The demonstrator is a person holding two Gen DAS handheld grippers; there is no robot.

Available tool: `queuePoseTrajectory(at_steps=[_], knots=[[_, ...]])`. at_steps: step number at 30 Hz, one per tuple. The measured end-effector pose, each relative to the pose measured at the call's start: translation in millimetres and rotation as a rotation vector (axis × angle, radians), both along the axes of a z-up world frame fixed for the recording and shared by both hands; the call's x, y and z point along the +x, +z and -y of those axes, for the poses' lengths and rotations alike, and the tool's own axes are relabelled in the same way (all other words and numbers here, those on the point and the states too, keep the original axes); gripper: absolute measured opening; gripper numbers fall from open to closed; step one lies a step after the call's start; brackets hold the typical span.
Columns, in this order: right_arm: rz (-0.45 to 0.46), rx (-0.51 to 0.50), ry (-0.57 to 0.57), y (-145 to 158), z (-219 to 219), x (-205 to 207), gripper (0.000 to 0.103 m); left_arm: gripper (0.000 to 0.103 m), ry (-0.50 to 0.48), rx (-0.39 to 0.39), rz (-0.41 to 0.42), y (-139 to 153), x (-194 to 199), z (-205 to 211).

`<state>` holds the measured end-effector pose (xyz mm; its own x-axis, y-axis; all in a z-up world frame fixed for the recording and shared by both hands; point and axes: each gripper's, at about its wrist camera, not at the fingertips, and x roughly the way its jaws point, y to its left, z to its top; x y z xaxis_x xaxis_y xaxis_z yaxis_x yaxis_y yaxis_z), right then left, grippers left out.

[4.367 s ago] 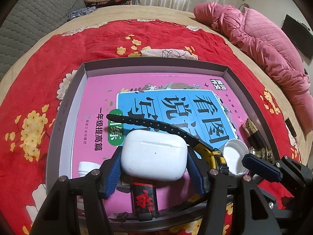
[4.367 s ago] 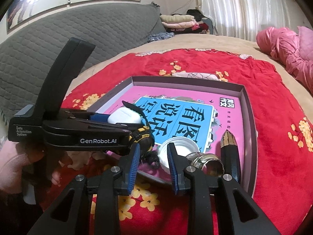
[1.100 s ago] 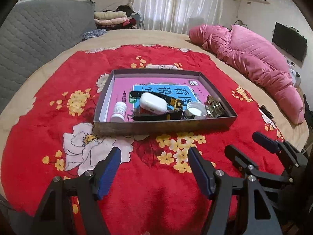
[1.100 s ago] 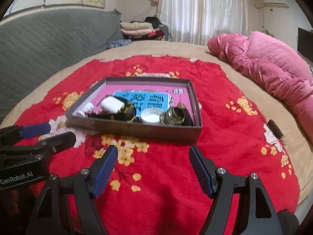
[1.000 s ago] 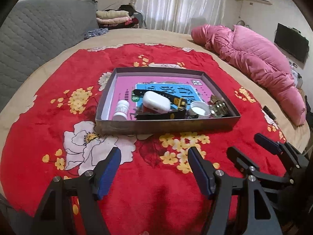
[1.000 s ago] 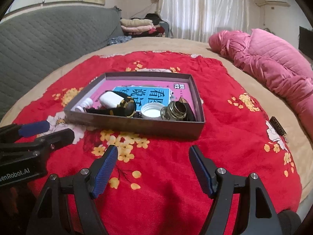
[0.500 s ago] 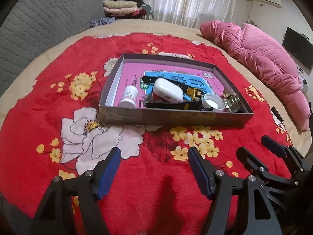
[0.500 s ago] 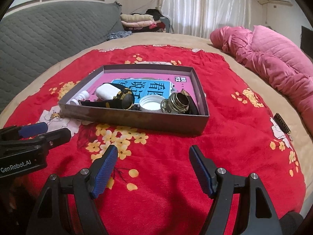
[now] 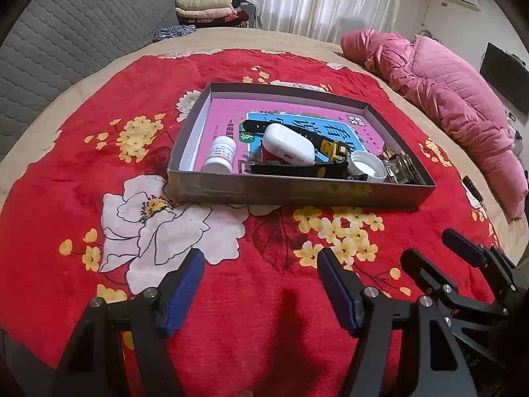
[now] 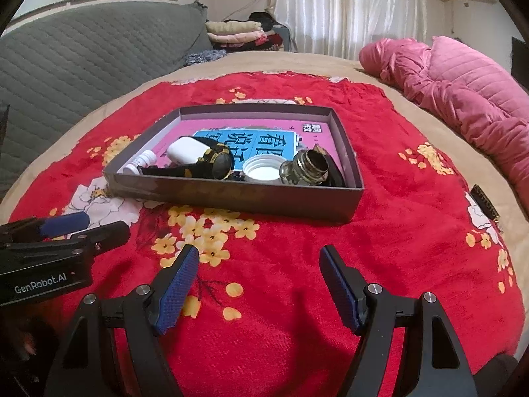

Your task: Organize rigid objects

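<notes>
A grey cardboard box [image 9: 297, 192] sits on the red flowered blanket; it also shows in the right wrist view [image 10: 238, 198]. Inside lie a pink and blue book [image 9: 297, 112], a white earbud case [image 9: 287, 148], a small white pill bottle [image 9: 221, 155], a black and yellow watch [image 10: 215, 163], a white cap [image 10: 261, 168] and a glass jar [image 10: 305, 167]. My left gripper [image 9: 261, 281] is open and empty, well in front of the box. My right gripper [image 10: 259, 281] is open and empty, also in front of the box.
A pink quilt [image 9: 446, 92] lies at the right on the beige bed. A grey padded headboard [image 10: 82, 56] runs along the left. Folded clothes [image 10: 234, 33] are stacked at the back. A small dark object [image 10: 484, 201] lies on the blanket's right edge.
The left gripper released the earbud case in the box. Both grippers drew back from the box and opened wide. Over the last second the views shifted only slightly.
</notes>
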<state>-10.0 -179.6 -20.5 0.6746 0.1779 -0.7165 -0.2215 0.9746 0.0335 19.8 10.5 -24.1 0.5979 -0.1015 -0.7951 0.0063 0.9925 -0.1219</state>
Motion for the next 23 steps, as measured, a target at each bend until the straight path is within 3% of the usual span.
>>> queuePoseTrajectory(at_steps=[23], knots=[[-0.007, 0.017, 0.006, -3.1, -1.4, 1.9, 0.076, 0.07, -0.03, 0.023, -0.012, -4.4, 1.3, 5.2]])
